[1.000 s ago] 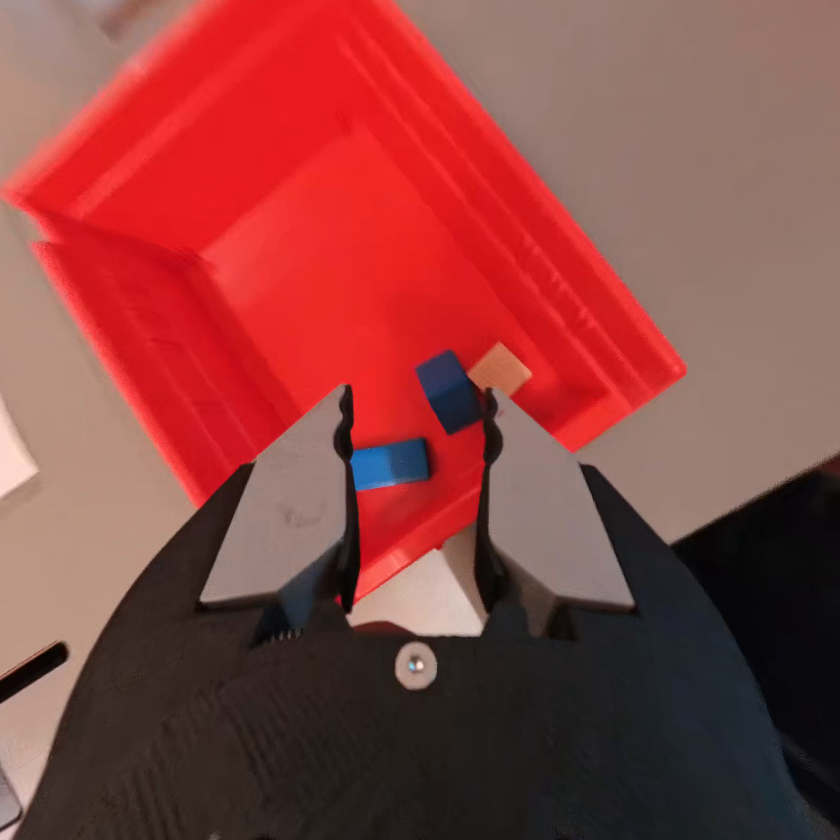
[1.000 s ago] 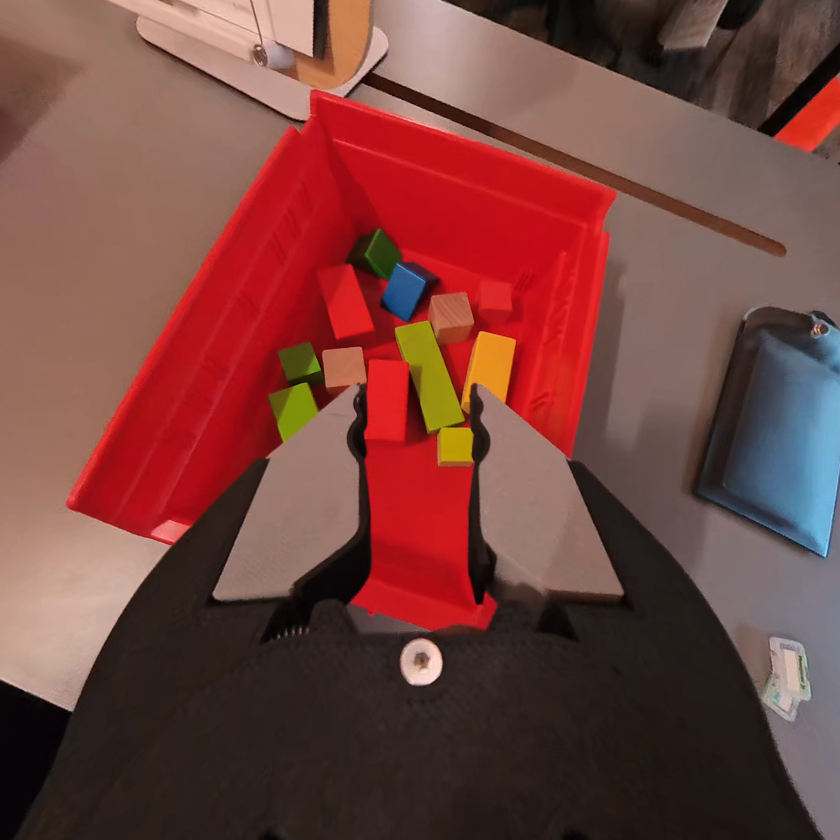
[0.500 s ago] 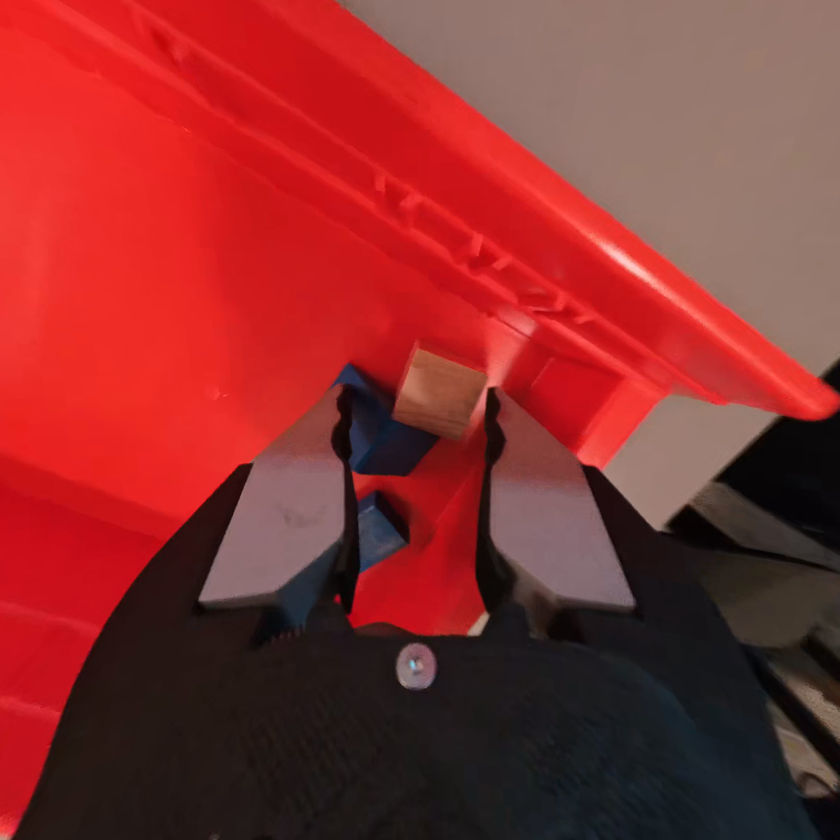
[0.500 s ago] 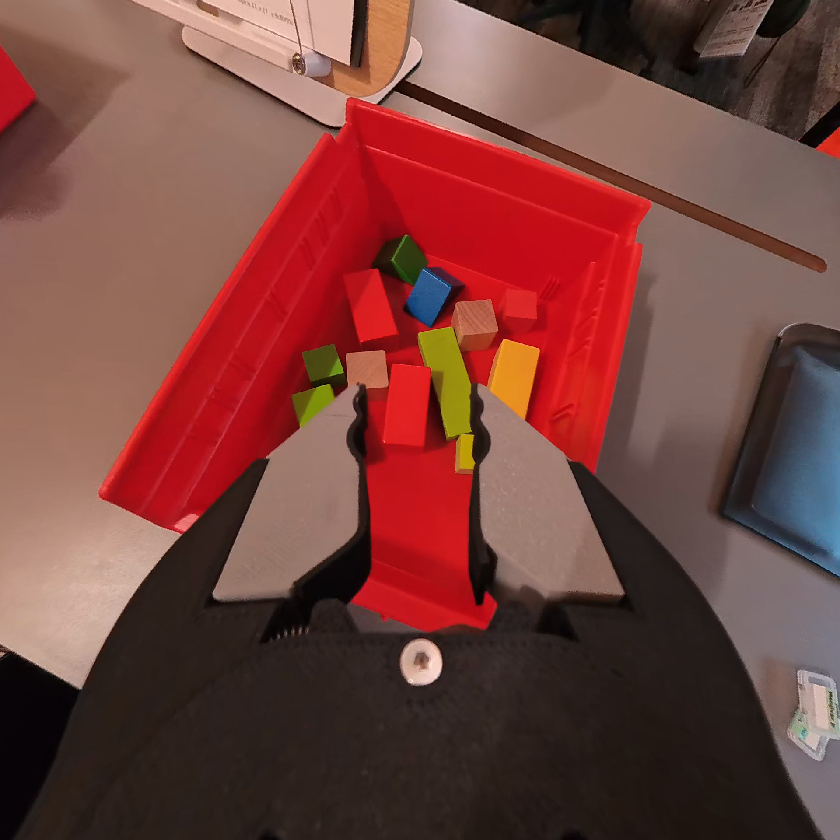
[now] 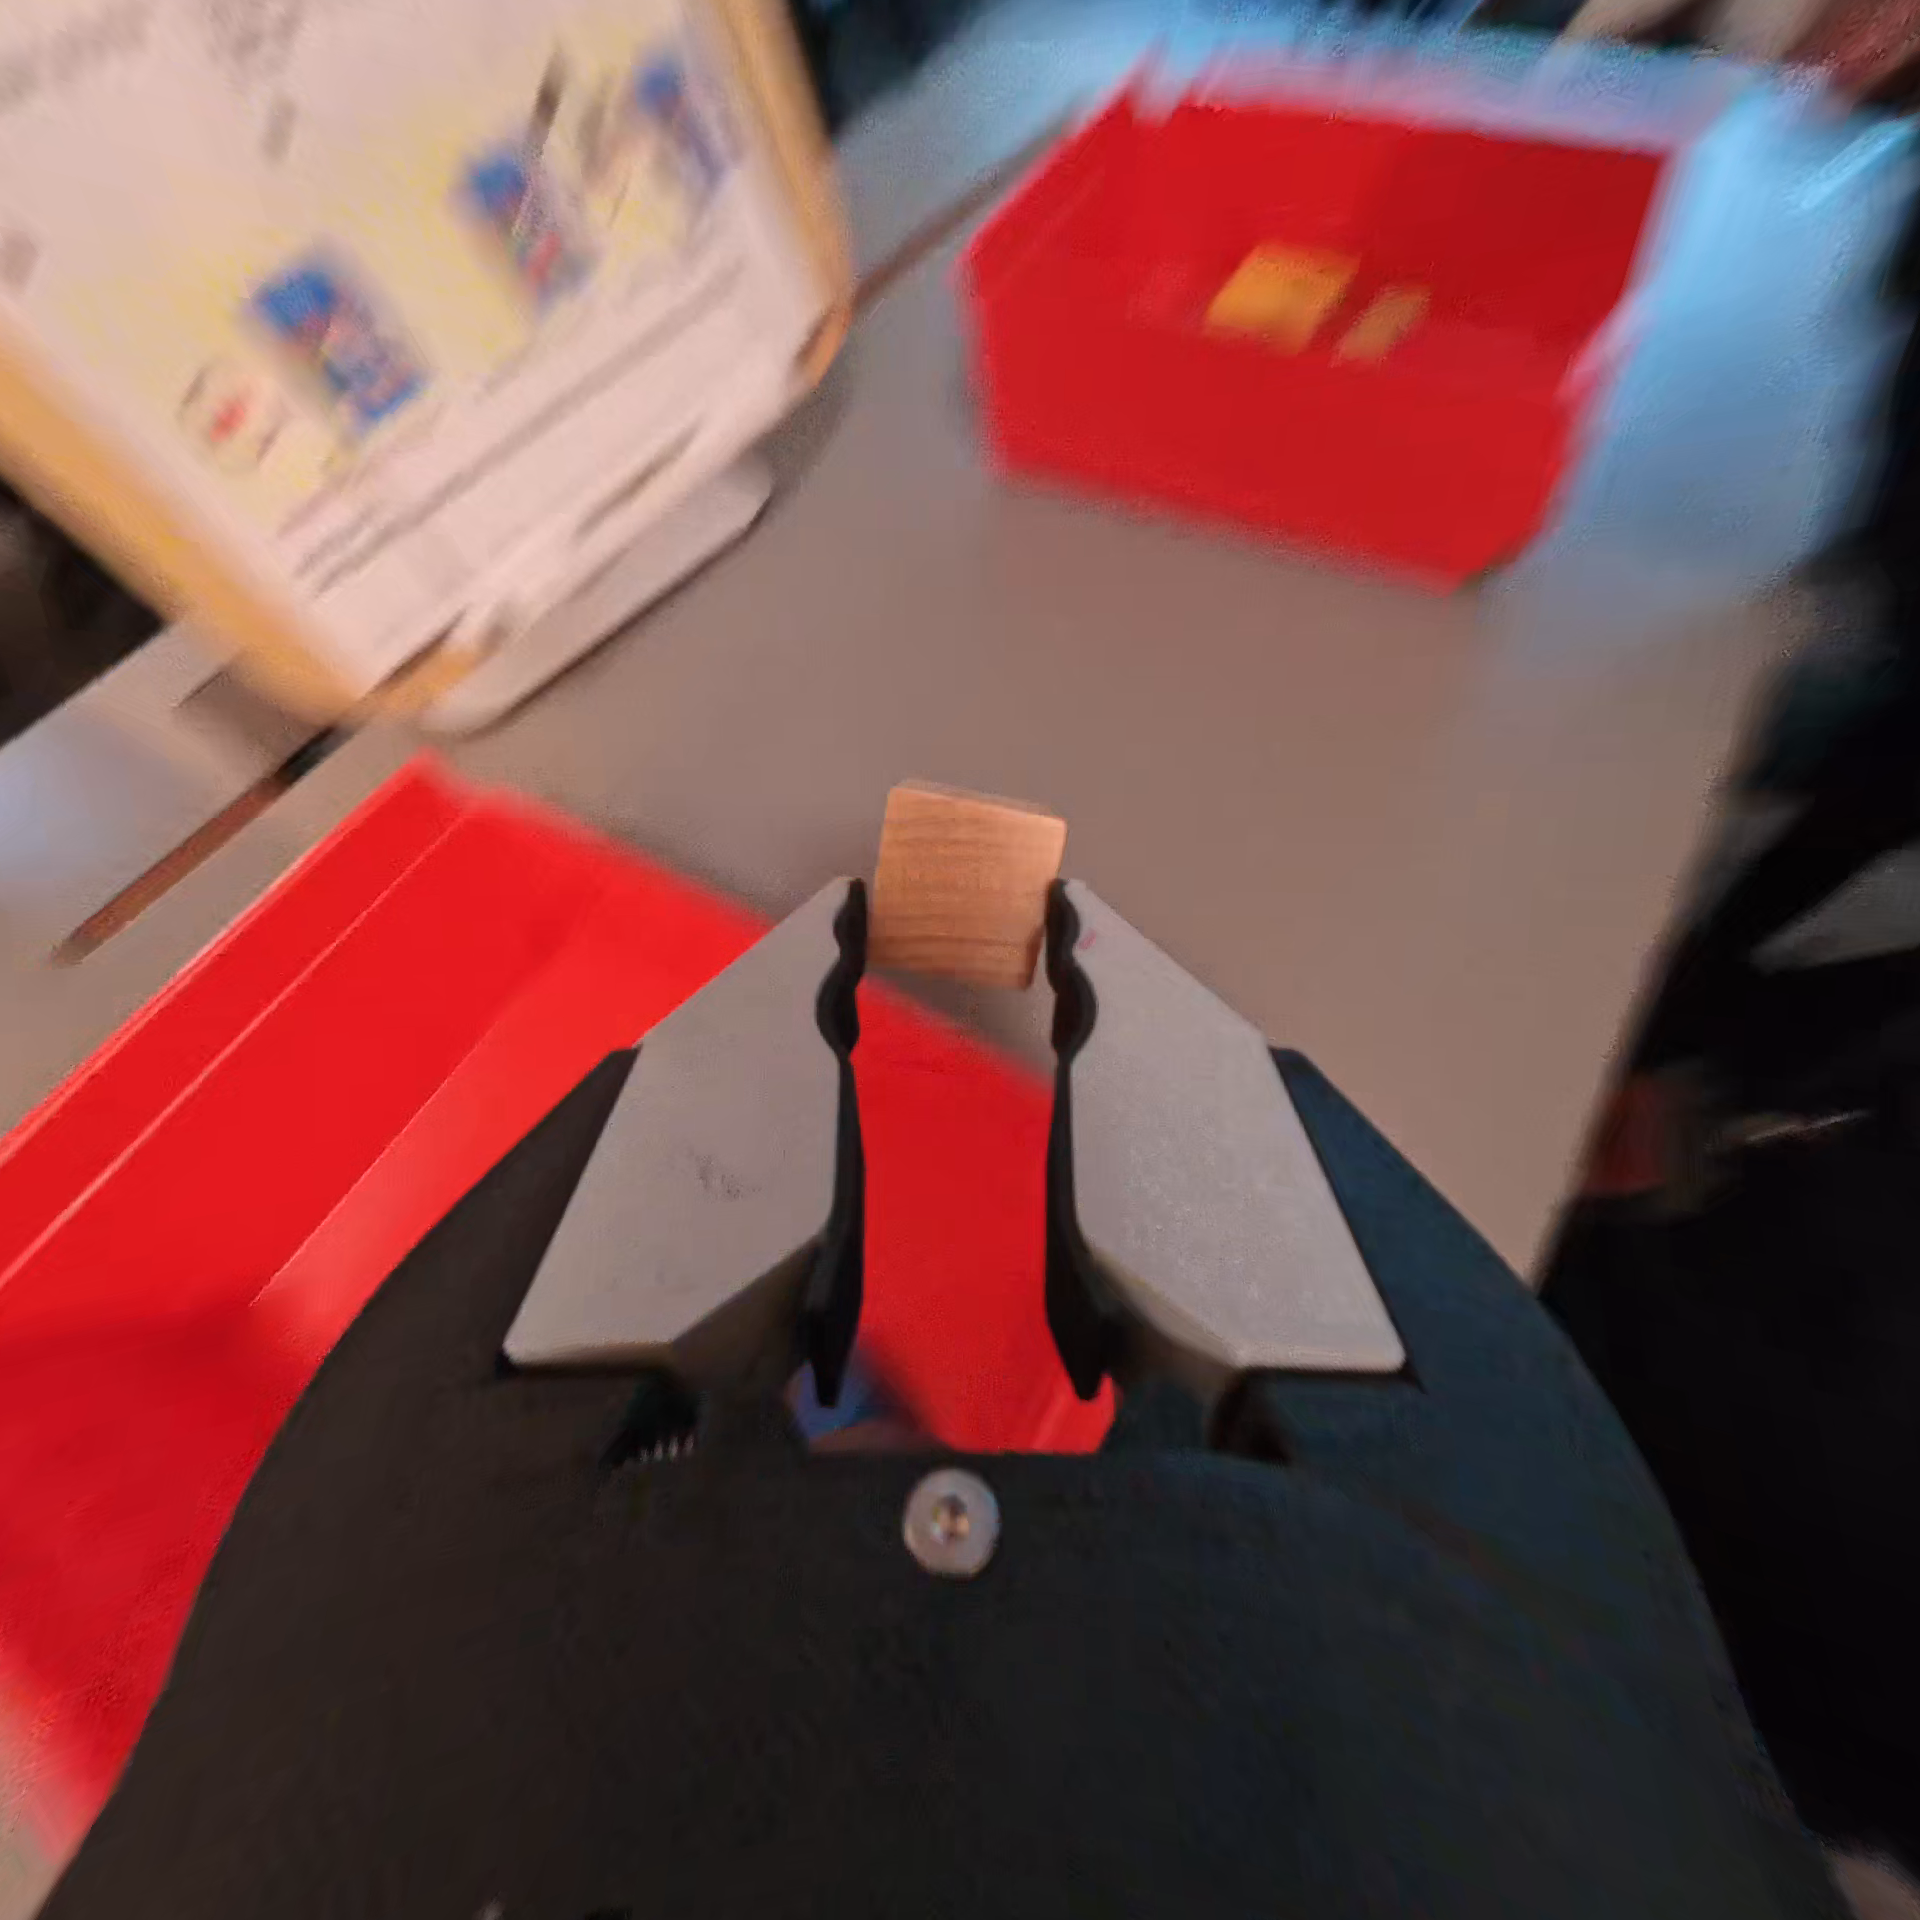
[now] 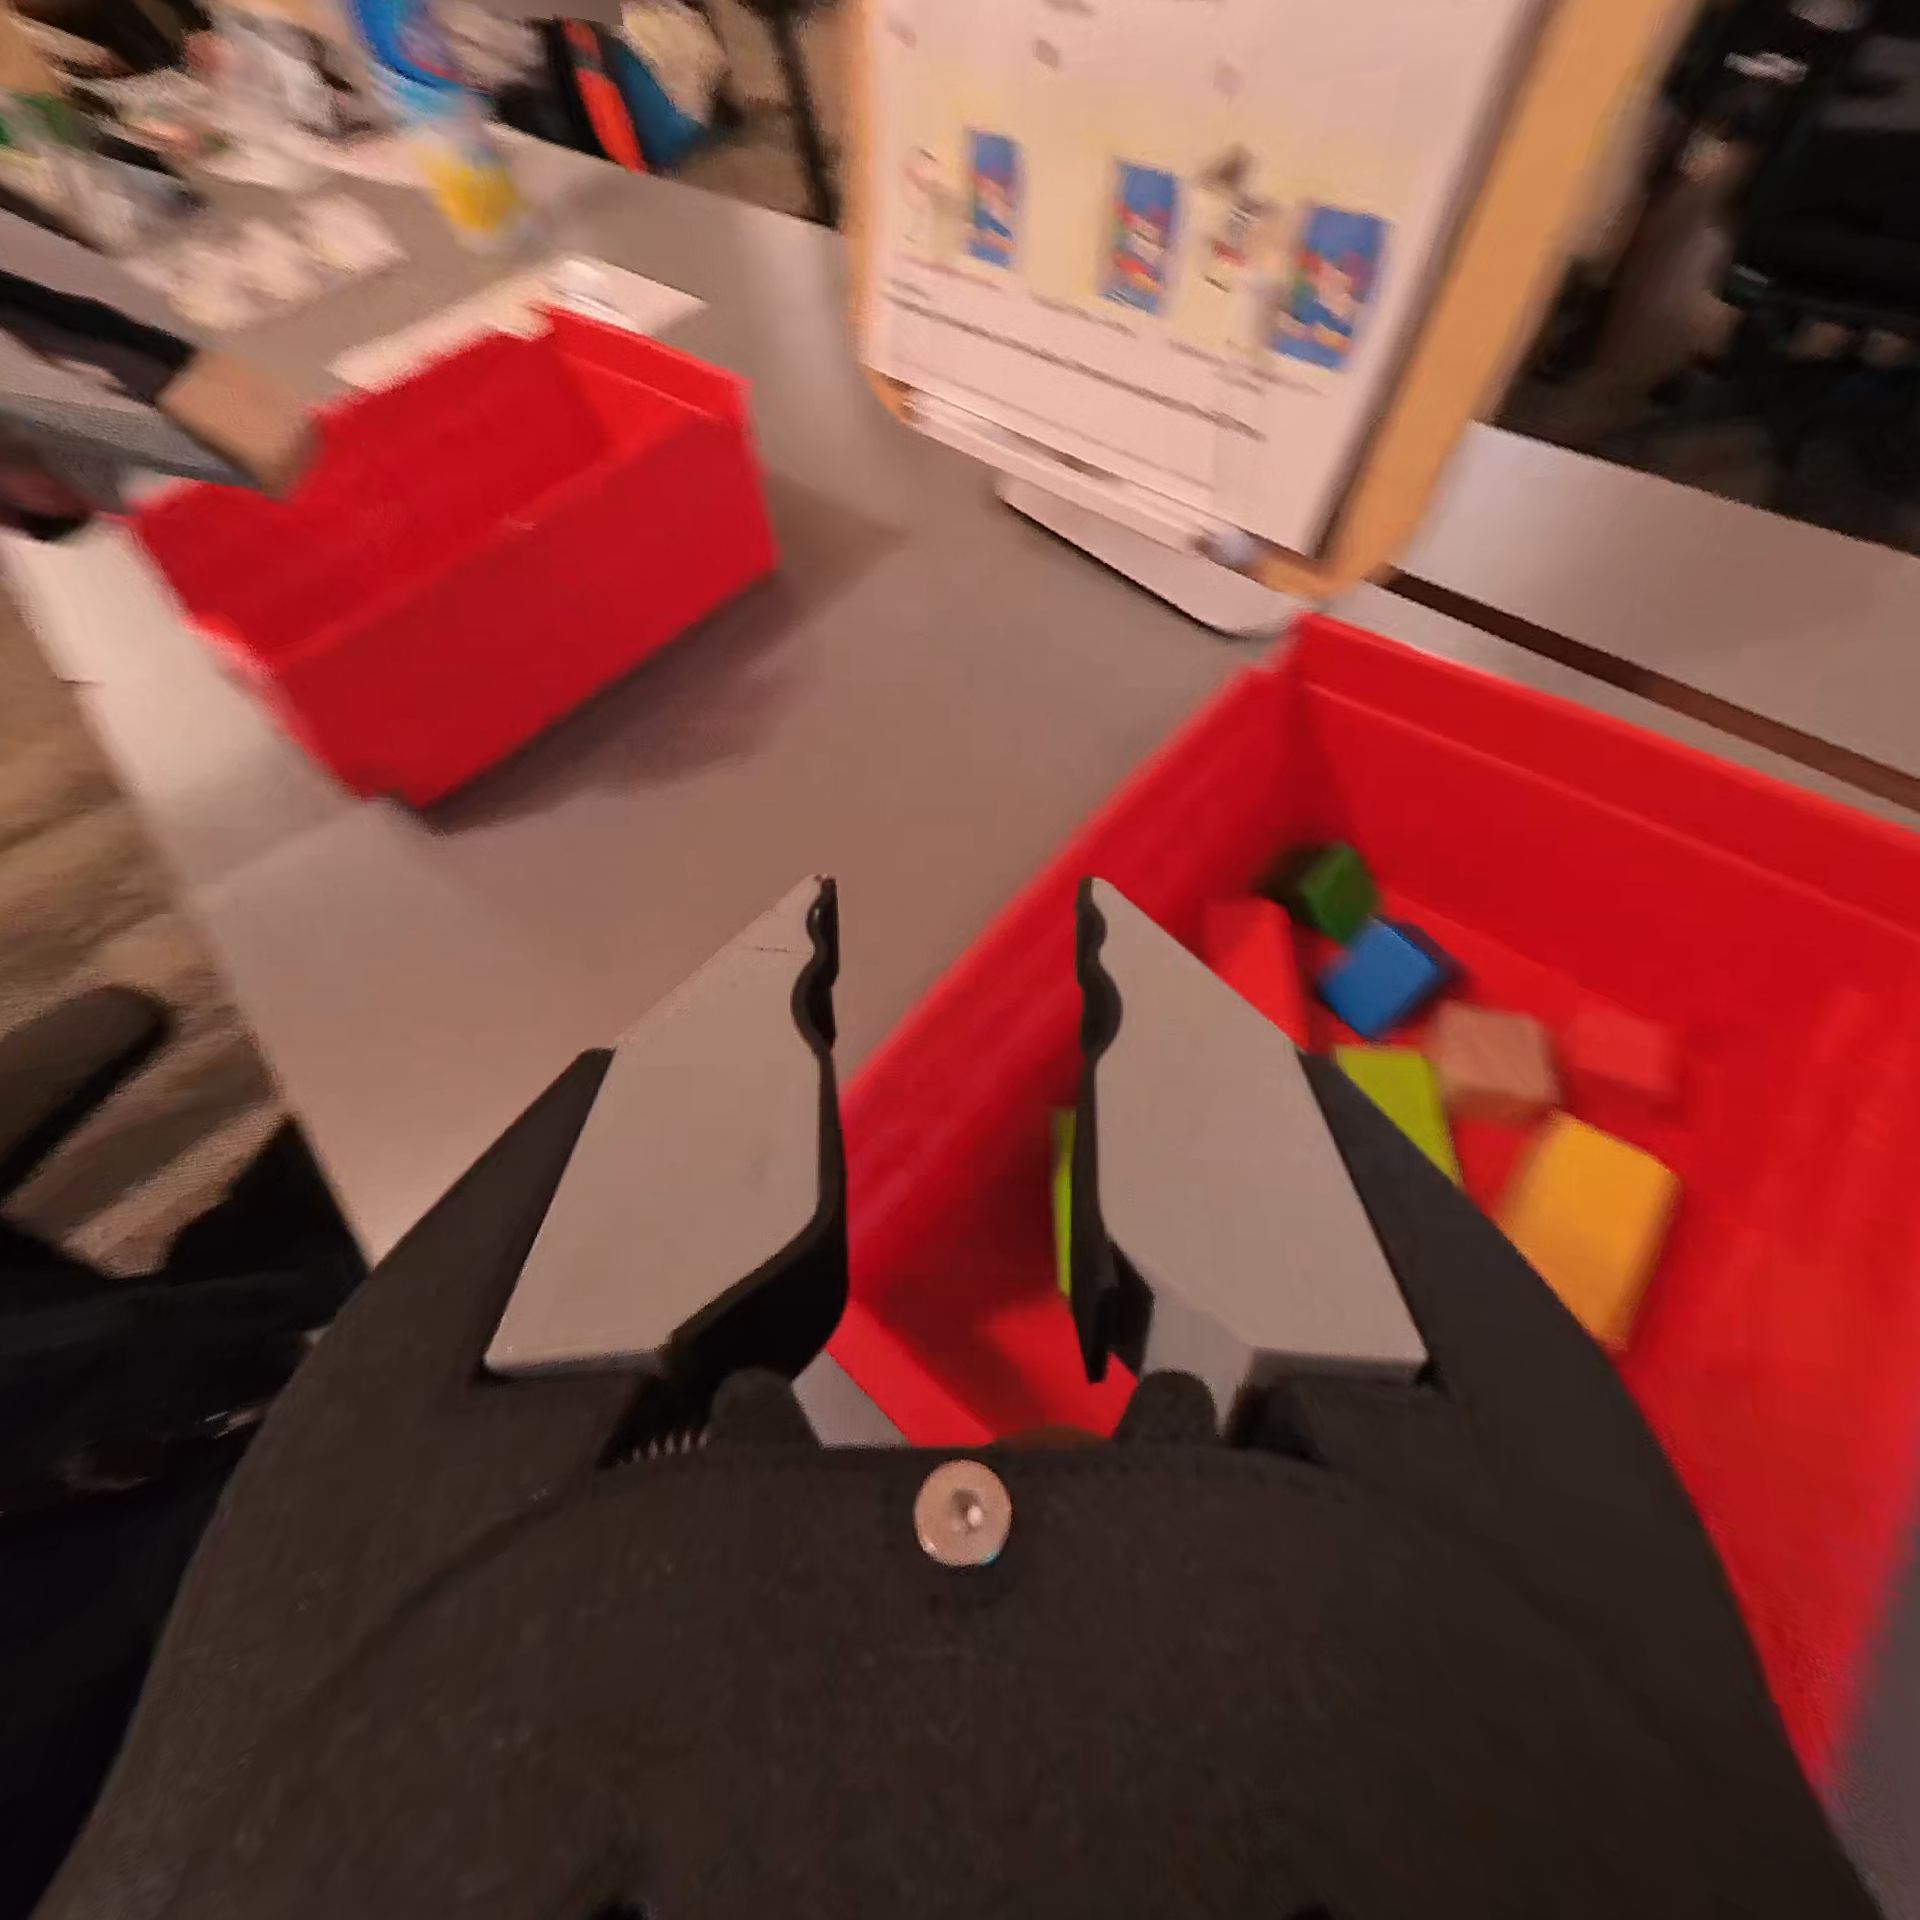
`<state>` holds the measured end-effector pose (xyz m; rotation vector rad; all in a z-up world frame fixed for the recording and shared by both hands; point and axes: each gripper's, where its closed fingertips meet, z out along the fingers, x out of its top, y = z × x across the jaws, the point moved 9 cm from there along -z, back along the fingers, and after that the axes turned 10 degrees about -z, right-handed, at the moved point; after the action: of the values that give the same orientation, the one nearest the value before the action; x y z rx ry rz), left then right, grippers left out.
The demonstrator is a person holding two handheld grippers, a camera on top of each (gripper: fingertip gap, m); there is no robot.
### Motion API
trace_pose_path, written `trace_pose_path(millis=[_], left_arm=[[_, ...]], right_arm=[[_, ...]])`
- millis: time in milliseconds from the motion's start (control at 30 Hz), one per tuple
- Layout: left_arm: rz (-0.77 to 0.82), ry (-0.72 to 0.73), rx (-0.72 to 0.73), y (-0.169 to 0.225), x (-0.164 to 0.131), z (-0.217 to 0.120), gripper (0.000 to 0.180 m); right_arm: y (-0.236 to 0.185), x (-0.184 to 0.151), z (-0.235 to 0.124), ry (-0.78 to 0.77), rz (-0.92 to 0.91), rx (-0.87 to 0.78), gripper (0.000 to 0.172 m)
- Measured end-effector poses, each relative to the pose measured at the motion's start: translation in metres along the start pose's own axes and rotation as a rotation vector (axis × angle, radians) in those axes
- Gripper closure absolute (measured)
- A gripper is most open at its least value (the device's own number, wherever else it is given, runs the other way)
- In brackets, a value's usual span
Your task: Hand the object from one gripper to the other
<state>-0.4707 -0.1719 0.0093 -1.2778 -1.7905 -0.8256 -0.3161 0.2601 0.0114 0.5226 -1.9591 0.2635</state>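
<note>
Grey table (image 6: 935,727): two red bins (image 6: 499,582) (image 6: 1558,831), white display stand (image 6: 1143,312).

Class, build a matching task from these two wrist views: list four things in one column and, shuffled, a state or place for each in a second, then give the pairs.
1. plain wooden block
2. right gripper
3. blue block
4. left gripper

a. lying in a red bin
b. open, nothing between its fingers
c. shut on a block
d. held up clear of the grey table

Pairs: 1-d, 2-b, 3-a, 4-c
</note>
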Motion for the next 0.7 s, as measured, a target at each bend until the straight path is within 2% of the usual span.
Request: trace_pose_path(millis=[67, 133, 200, 300, 367, 467, 567, 700], left_arm=[[-0.041, 0.155, -0.21, 0.033, 0.015, 0.003, 0.15], [-0.053, 0.224, -0.314, 0.06, 0.024, 0.013, 0.15], [-0.009, 0.265, -0.364, 0.086, 0.029, 0.025, 0.15], [0.09, 0.348, -0.322, 0.114, 0.032, 0.042, 0.15], [0.054, 0.389, -0.382, 0.127, 0.033, 0.05, 0.15], [-0.006, 0.434, -0.469, 0.136, 0.034, 0.057, 0.15], [-0.066, 0.439, -0.505, 0.135, 0.033, 0.064, 0.15], [-0.112, 0.423, -0.555, 0.141, 0.03, 0.072, 0.15]], right_arm=[[-0.024, 0.013, 0.009, 0.086, -0.044, 0.159, 0.128], [-0.05, 0.022, 0.02, 0.137, -0.086, 0.314, 0.126], [-0.074, 0.028, 0.031, 0.159, -0.122, 0.437, 0.123], [-0.1, 0.035, 0.04, 0.202, -0.128, 0.575, 0.121], [-0.111, 0.041, 0.039, 0.276, -0.114, 0.655, 0.121], [-0.121, 0.045, 0.036, 0.341, -0.153, 0.692, 0.123], [-0.125, 0.047, 0.035, 0.366, -0.236, 0.606, 0.121], [-0.132, 0.047, 0.036, 0.374, -0.226, 0.641, 0.123]])
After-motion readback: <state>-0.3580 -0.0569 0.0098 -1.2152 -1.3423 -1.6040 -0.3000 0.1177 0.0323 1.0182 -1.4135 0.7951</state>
